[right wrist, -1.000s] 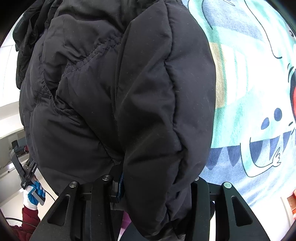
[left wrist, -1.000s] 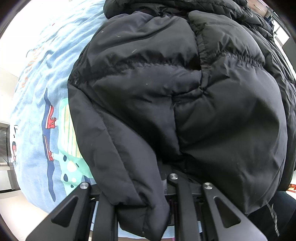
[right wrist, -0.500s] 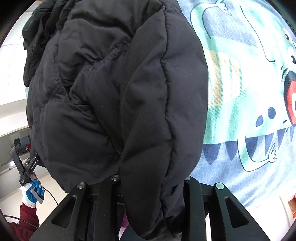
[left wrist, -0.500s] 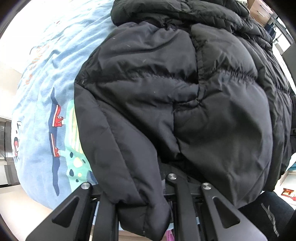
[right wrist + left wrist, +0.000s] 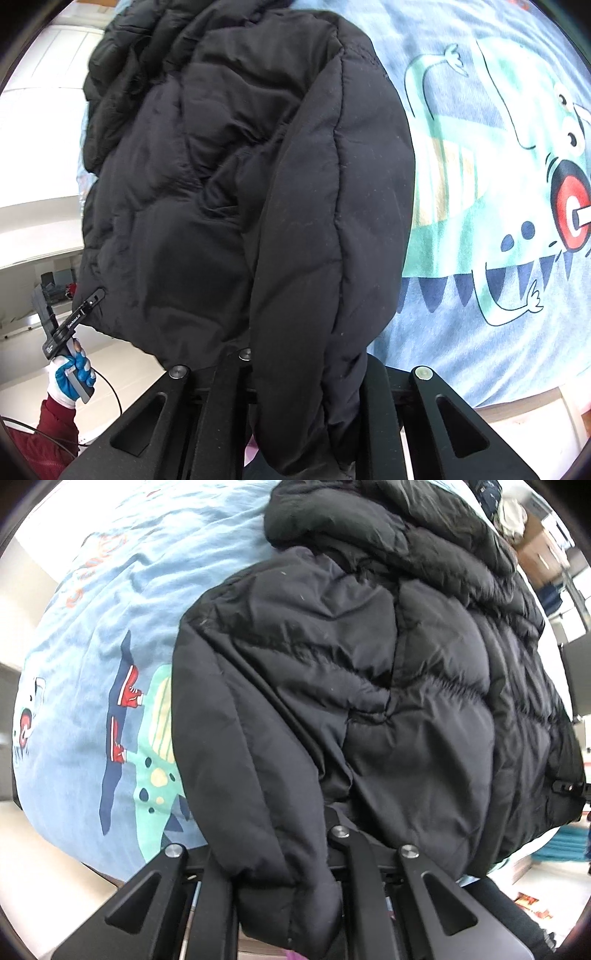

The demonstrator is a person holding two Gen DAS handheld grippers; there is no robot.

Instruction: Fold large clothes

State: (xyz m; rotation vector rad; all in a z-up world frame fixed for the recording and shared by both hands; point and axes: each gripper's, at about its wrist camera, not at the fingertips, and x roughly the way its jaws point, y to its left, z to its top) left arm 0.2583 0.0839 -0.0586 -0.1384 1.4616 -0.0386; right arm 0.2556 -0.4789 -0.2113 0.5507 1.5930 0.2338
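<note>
A black puffer jacket point(image 5: 369, 664) lies on a blue cartoon-print sheet point(image 5: 92, 627). My left gripper point(image 5: 280, 853) points down at it and is shut on a thick fold at the jacket's near edge, which bulges out between the fingers. In the right wrist view the same jacket point(image 5: 221, 184) fills the middle. My right gripper point(image 5: 306, 365) has its jaws closing tight on another padded fold of that edge. The fingertips of both grippers are hidden by the fabric. At the left of the right wrist view the left gripper point(image 5: 70, 325) is held by a gloved hand point(image 5: 70, 373).
The sheet point(image 5: 498, 166) with a green monster print spreads to the right of the jacket. Pale floor shows past the bed's near edge point(image 5: 55, 867). Boxes and shelves point(image 5: 543, 554) stand far right. A red sleeve point(image 5: 37, 435) is at the lower left.
Both grippers have risen and drawn back, lifting the jacket's near edge off the sheet. The right gripper's fingers have come closer together on their fold. More sheet and floor show.
</note>
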